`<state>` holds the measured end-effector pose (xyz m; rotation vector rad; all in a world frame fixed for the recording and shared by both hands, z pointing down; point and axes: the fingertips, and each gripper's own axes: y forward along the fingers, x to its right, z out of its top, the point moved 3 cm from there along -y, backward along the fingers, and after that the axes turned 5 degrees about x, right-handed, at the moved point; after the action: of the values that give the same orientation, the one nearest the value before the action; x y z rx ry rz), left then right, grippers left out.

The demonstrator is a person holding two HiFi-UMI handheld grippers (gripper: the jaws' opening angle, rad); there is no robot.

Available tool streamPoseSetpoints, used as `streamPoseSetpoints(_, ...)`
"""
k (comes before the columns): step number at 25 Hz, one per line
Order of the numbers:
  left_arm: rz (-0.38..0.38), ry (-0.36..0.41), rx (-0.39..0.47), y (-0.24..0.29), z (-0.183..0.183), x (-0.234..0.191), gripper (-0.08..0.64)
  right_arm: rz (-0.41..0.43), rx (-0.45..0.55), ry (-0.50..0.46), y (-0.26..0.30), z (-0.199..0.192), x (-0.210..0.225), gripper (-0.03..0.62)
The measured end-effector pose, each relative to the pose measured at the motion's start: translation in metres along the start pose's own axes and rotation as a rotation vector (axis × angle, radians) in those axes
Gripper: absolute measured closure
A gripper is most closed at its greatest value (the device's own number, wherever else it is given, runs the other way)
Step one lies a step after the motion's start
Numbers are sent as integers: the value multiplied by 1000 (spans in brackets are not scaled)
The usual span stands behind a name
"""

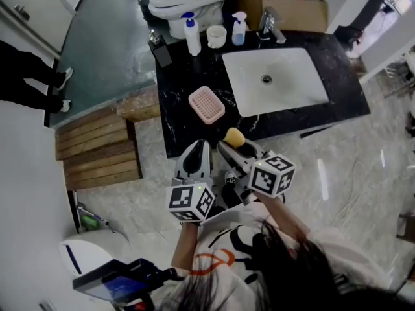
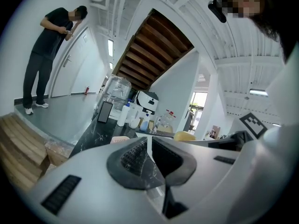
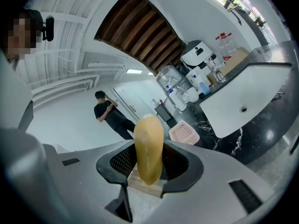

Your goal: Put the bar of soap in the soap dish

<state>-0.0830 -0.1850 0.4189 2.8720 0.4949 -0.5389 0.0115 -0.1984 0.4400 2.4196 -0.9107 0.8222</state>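
Near me the L gripper [image 1: 196, 150] hangs w/ jaws together on nothing, parked as a spare, while the R gripper [image 3: 148, 158] is clamped on the bar of soap [image 3: 148, 143], pinched low so its yellow end sticks out past the pads, free to go down first. The bar is in the air at about the near edge of the black counter [image 1: 178, 131], so I reckon this is the carry leg. Farther on, the pink soap dish [image 1: 206, 104] sits empty on the counter just left of the sink [image 1: 275, 80], open side up, so a straight lower & release should do.
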Motion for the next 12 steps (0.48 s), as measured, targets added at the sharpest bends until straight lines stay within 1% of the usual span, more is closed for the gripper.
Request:
streamPoseSetpoints(6, 31, 22, 14, 24, 6, 1, 528, 32, -13, 5, 13, 18, 15, 430)
streamPoseSetpoints(12, 58, 17, 40, 41, 12, 6, 528, 67, -26, 11, 22, 32, 26, 430)
